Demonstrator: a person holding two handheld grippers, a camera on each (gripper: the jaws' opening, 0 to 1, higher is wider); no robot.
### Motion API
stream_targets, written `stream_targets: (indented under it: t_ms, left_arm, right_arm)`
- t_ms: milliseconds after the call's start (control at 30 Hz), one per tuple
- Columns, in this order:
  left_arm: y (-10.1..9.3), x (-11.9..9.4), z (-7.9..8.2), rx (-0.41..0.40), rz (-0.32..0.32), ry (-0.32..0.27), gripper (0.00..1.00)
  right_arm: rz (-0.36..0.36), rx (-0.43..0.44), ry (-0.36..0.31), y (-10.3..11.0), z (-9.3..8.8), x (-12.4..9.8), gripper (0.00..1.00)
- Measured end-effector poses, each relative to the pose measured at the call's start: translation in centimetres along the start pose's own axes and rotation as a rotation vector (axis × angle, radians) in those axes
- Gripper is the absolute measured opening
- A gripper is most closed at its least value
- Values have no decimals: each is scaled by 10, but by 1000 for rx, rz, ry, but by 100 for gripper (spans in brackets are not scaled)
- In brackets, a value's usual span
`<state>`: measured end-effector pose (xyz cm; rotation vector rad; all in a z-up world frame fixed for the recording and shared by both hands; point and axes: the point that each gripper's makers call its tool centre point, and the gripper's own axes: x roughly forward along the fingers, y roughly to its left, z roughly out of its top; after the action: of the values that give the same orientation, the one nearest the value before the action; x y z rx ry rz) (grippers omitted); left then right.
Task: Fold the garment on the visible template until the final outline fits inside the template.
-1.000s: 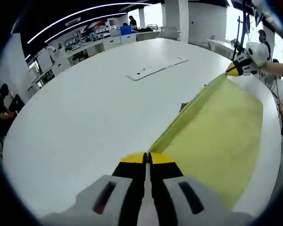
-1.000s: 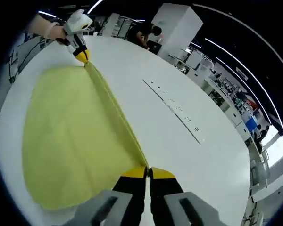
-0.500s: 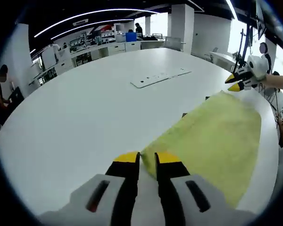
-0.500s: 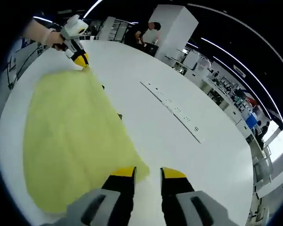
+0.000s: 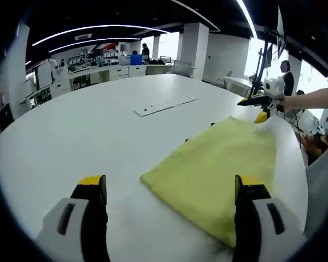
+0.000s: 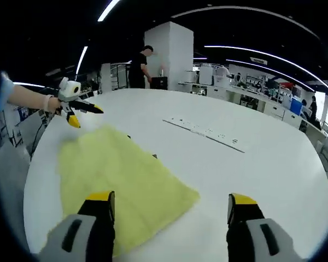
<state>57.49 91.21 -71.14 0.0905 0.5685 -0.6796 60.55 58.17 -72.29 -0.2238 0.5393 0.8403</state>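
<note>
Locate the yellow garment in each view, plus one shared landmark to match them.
Left gripper view: yellow garment lies right of centre, on the white table.
Right gripper view: yellow garment lies lower left.
Shared landmark: the flat white strip lying beyond the garment.

White table [image 5: 71, 136], yellow garment [image 5: 218, 164] lying flat, pale strip [image 5: 161, 105] (perhaps perforated)

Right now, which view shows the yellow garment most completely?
The right gripper view: the yellow garment lies nearly whole, between the open gripper's jaws. In the left gripper view its near edge runs behind the right jaw.
</note>
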Motion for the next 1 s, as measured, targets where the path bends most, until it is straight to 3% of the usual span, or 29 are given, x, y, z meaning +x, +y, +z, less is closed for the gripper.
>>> stream_targets:
  t_ms: [400,500,700,1000]
  left_arm:
    - [-29,-20,0,-14,-52,-31,92]
    - [-43,-28,-12,-8,-72,-31,89]
    - [-55,-43,-44,-61,-78,-4,88]
    - [-61,-65,-60,-90,-60,-14,85]
  right_arm:
    - [-5,47,-38,17,0,-33,79]
    - [-1,34,-47,24,-3,-40,70]
    - [21,78,-59,44,-15,-55,68]
    - [26,98,-63,60,-25,-64,65]
